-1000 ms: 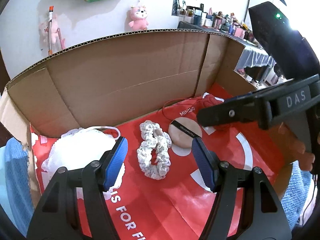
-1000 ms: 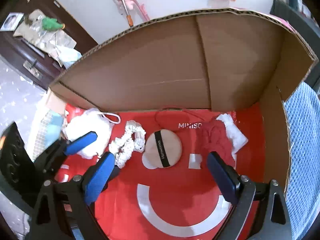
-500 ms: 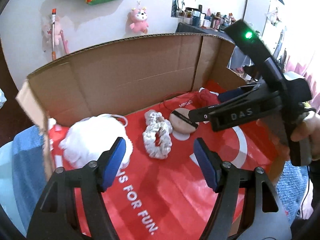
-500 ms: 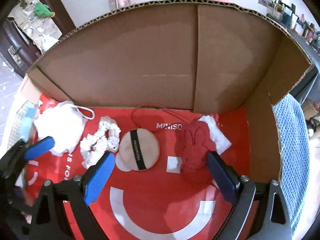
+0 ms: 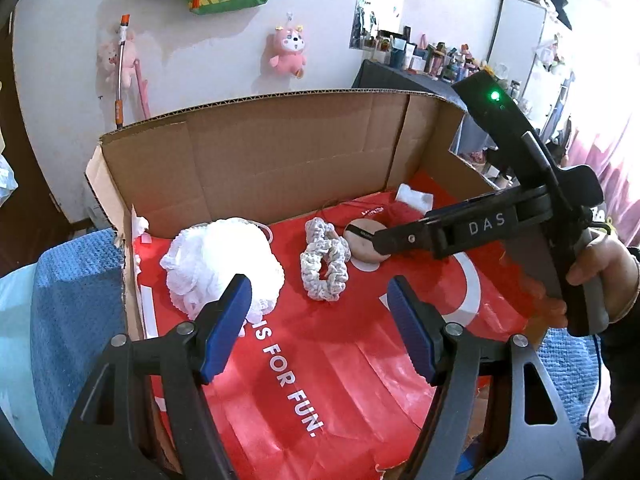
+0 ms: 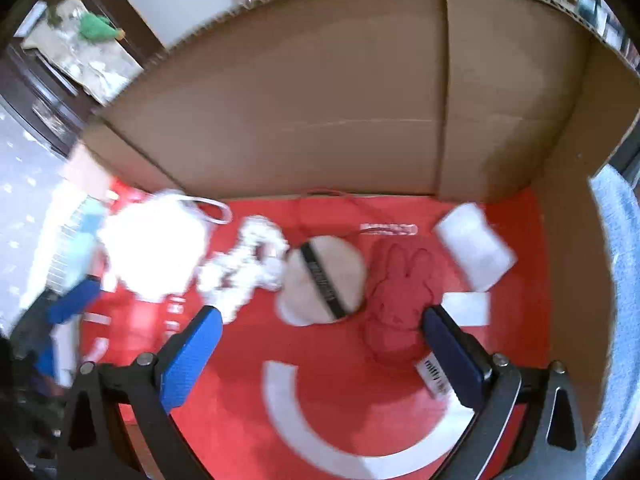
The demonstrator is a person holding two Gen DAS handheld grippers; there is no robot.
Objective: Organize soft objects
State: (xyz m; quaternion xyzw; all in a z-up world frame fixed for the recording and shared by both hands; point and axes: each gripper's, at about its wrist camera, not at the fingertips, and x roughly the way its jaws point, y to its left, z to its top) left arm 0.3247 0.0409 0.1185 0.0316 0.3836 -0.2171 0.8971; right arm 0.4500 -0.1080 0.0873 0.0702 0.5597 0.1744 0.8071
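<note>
A cardboard box (image 5: 280, 152) is floored with a red bag (image 5: 320, 380). On it, left to right, lie a white mesh pouf (image 5: 220, 264), a pale crocheted scrunchie (image 5: 324, 268), a beige powder puff (image 6: 320, 276) with a black band, a red rabbit-shaped cloth (image 6: 400, 300) and a white folded pad (image 6: 474, 246). My left gripper (image 5: 318, 296) hangs open and empty, back from the pouf and scrunchie. My right gripper (image 6: 322, 316) hovers over the puff and red cloth with its jaws opening, touching neither. A hand (image 5: 592, 264) holds it.
Box walls (image 6: 320, 100) rise at the back and on both sides. A blue towel (image 5: 76, 312) lies outside the left wall and another blue cloth (image 6: 616, 280) outside the right. Behind are a white wall with a pink plush (image 5: 290, 50) and a cluttered dresser (image 5: 420, 56).
My left gripper has drawn back and up from the scrunchie, so more of the box shows. My right gripper has shifted right, toward the red cloth, and its jaws stand slightly wider.
</note>
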